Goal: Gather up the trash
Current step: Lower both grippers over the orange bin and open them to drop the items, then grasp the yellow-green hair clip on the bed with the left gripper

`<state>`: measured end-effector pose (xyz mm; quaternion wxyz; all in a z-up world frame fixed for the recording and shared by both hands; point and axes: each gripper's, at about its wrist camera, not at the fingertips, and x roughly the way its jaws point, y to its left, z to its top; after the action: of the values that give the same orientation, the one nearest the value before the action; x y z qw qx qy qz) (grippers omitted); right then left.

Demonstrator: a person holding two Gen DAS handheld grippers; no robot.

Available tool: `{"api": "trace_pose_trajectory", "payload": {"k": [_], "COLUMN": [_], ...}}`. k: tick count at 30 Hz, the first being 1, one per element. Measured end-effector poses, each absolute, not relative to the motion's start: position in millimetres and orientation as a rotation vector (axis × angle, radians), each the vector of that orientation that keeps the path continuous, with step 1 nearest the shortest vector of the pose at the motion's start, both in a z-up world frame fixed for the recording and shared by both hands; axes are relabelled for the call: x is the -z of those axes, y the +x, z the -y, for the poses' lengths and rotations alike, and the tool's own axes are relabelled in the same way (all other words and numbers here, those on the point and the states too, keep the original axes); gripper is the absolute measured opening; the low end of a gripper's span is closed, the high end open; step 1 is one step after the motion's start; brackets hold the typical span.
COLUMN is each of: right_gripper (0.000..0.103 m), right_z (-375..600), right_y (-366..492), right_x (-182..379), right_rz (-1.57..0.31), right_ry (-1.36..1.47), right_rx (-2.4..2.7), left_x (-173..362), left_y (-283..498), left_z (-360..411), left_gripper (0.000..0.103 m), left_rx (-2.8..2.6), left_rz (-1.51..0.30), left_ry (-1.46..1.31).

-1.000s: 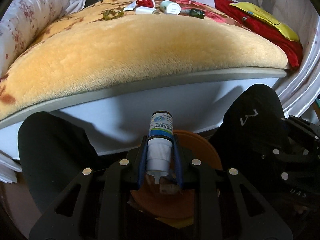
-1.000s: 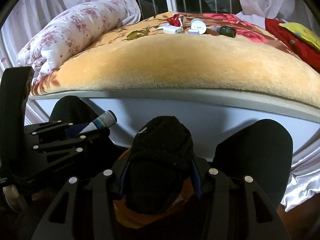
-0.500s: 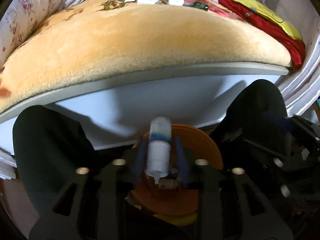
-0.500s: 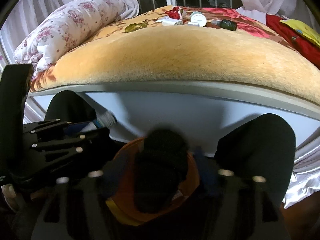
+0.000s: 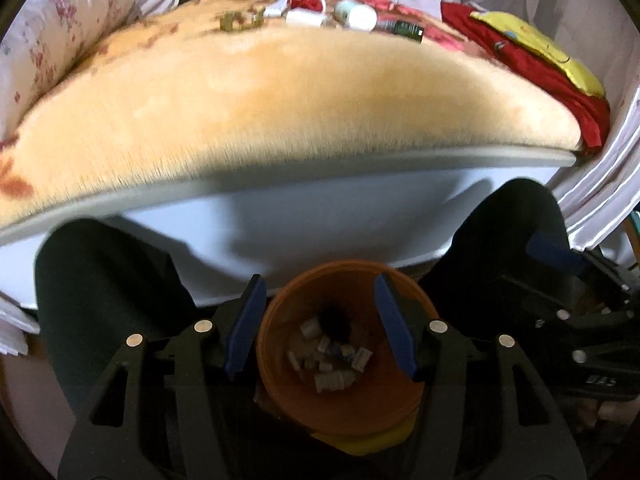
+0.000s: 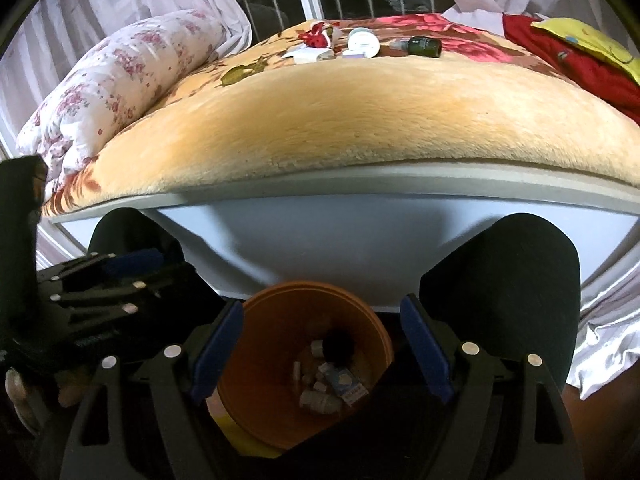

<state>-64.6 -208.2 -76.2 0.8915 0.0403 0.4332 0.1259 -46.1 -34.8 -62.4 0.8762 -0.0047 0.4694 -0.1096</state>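
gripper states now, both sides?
Left gripper: open, empty, over the orange bin.
Right gripper: open, empty, over the same bin.

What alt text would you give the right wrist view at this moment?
The open right gripper hangs empty over an orange bin holding small bottles and a dark item, between the person's black-clad knees. Beyond, a tan plush blanket covers the bed, with a dark green bottle and a white jar at its far end.
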Motion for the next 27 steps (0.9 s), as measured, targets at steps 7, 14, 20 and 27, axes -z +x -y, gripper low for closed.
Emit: {"api": "trace_pose_trajectory", "payload": {"k": [7, 14, 20, 27], "right_gripper": [0.081, 0.082, 0.083, 0.085], "right_z": [214.0, 216.3, 223.4, 224.8], "right_y": [-63.2, -58.3, -55.8, -55.8], "right_x": [78.9, 88.3, 99.5, 103.1], "right_rz": [-0.888, -0.901, -0.926, -0.921], "right_ry": [0.111, 0.133, 0.16, 0.158], "right_rx": [-0.26, -0.28, -0.28, -0.296], "left_x": [8.7, -22.4, -4.0, 21.0], "left_y": [-3.6, 114.7, 190.4, 236.3], "left_z": [15.8, 13.8, 12.5, 11.3], "left_gripper": [0.068, 0.08, 0.08, 0.08], "left_rx": [0.185, 0.075, -0.025, -0.118], "left_rz": [-0.862, -0.834, -0.893, -0.971], "left_ry": [-0.06, -0.069, -0.089, -0.118]}}
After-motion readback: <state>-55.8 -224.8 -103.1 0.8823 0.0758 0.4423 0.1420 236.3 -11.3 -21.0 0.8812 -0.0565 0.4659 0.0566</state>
